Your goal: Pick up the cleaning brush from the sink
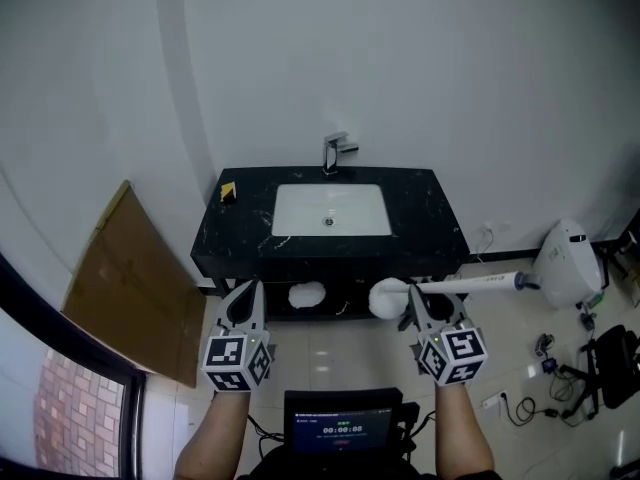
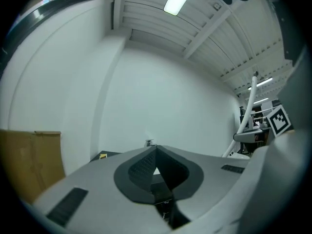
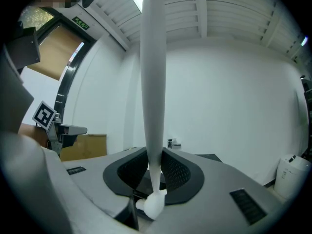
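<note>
R tool (image 1: pixel 412 292) is clamped on the white long-handled cleaning brush (image 1: pixel 470 285). In the right gripper view both dark ribbed pads (image 3: pixel 175 172) press the handle (image 3: pixel 152 82), which runs from betw. the jaws straight up thru the frame, w/ a white knob-like end sitting low behind the pads. In head view the brush lies crosswise & roughly level in front of the vanity, clear of the white rectangular sink (image 1: pixel 300 213). Its round white brush head (image 1: pixel 388 298) is just left of the R tool, and the handle stretches off to the right, ending near a white plastic appliance (image 1: pixel 565 263) on the floor. L tool (image 1: pixel 252 288) is closed w/ nothing in it: in the left gripper view the 2 jaws meet at the tips (image 2: pixel 156 152), only a small gap behind them. L tool is held beside the R tool, well apart from it, both pointing toward the vanity. The black marble-look tabletop (image 1: pixel 430 218) carries the sink, a chrome faucet (image 1: pixel 338 151) at the back edge, and 1 small yellow item (image 1: pixel 228 192) at its left rear corner. A brown cardboard sheet (image 1: pixel 130 288) leans on the wall left of the vanity. A small lit screen (image 1: pixel 343 429) shows at the bottom edge betw. the person's forearms. Cables & dark gear lie on the pale tiled floor (image 1: pixel 340 353) at far right; can't tell what they are.
</note>
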`<state>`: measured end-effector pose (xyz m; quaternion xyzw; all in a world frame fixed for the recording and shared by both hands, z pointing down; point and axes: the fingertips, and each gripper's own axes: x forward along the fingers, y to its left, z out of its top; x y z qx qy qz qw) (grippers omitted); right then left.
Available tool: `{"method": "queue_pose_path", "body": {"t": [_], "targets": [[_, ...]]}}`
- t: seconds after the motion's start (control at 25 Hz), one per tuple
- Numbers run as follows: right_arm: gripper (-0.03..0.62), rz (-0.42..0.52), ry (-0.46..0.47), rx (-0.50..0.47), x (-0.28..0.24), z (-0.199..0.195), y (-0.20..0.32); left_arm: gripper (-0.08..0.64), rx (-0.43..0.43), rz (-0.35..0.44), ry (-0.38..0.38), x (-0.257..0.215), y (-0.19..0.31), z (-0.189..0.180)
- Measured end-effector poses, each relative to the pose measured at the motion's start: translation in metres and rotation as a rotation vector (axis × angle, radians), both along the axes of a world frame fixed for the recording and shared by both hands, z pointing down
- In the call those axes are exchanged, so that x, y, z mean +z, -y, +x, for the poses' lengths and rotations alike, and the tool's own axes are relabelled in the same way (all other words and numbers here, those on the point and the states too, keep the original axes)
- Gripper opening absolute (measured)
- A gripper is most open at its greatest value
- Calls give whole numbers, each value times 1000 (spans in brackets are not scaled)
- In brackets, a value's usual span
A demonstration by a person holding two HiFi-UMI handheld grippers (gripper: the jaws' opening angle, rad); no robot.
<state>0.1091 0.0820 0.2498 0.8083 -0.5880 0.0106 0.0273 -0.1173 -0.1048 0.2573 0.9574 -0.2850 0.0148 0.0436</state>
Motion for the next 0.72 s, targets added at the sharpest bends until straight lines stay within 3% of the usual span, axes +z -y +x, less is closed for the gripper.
{"method": "queue_pose_path", "body": {"t": [0.52,0.72], "targets": [[77,-16,-7,-4,9,-7,-10,11,40,36,35,7,-12,1],[78,-16,1,6,8,-2,-12,9,20,7,31,9,-9,3]]}}
